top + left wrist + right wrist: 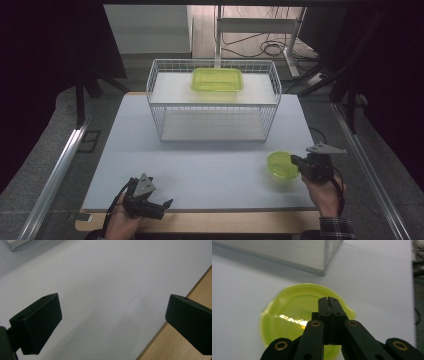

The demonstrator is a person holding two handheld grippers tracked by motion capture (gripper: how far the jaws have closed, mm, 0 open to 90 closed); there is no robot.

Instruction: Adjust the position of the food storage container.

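A person sits at the near edge of a white table [200,175], holding a black two-jaw claw in each hand.

Nearest, at the front left corner, the left claw [161,206] rests low over the table edge. Seen from its own camera, its jaws stand wide apart with nothing between them, only bare white tabletop and a strip of wooden edging [180,345] beneath.

On the right side, a little farther in, the right claw [295,161] has its jaws pressed fully together. Its own camera shows the two black tips meeting over the near rim of a round lime-green lid [297,320]; whether a sliver of the rim is pinched between them cannot be told.

The round lid is translucent, shiny, with a raised edge, and lies flat on the table just left of that claw.

Farther back, at the table's middle, stands a white wire basket rack [215,107]. On its upper shelf sits a rectangular lime-green container [217,80], well apart from the lid.
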